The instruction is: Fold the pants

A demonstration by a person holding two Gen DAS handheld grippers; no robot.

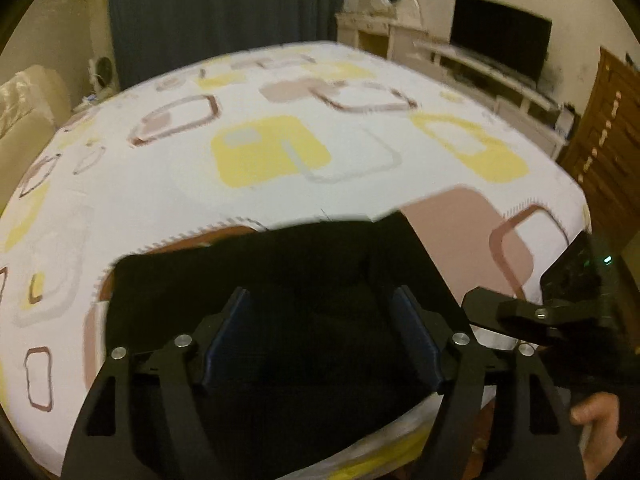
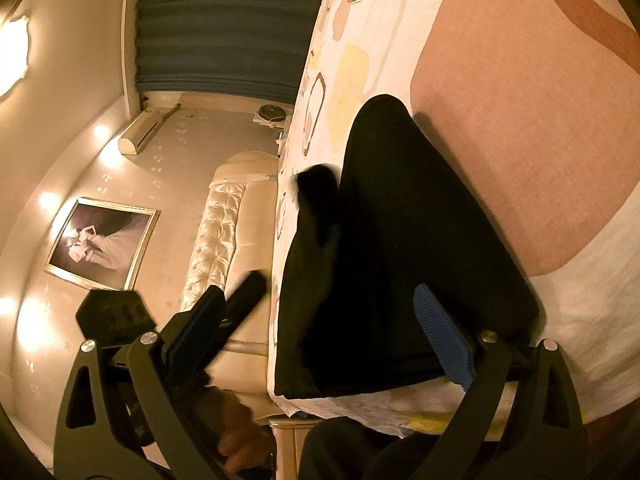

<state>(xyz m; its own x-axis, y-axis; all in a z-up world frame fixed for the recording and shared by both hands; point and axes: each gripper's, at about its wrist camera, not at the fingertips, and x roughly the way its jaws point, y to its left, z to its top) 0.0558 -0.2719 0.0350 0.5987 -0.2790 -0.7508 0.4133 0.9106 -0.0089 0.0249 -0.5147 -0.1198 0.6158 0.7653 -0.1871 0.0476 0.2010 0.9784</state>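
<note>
Black pants (image 1: 280, 276) lie folded in a compact block at the near edge of a bed (image 1: 280, 80) with a white sheet patterned in yellow and brown squares. My left gripper (image 1: 320, 304) is open just above the pants, its blue-padded fingers (image 1: 412, 320) spread wide with nothing between them. In the right wrist view the scene is rolled sideways: the pants (image 2: 400, 240) lie on the sheet and my right gripper (image 2: 320, 312) is open, its blue pad (image 2: 444, 332) over the pants' near edge. The right gripper also shows in the left wrist view (image 1: 560, 312).
A headboard and pillows (image 1: 28, 120) stand at the left of the bed. A dark curtain (image 1: 224, 8) hangs behind it. A television (image 1: 500, 40) on a white cabinet and a wooden dresser (image 1: 600, 152) stand at the right. A framed picture (image 2: 100, 240) hangs on the wall.
</note>
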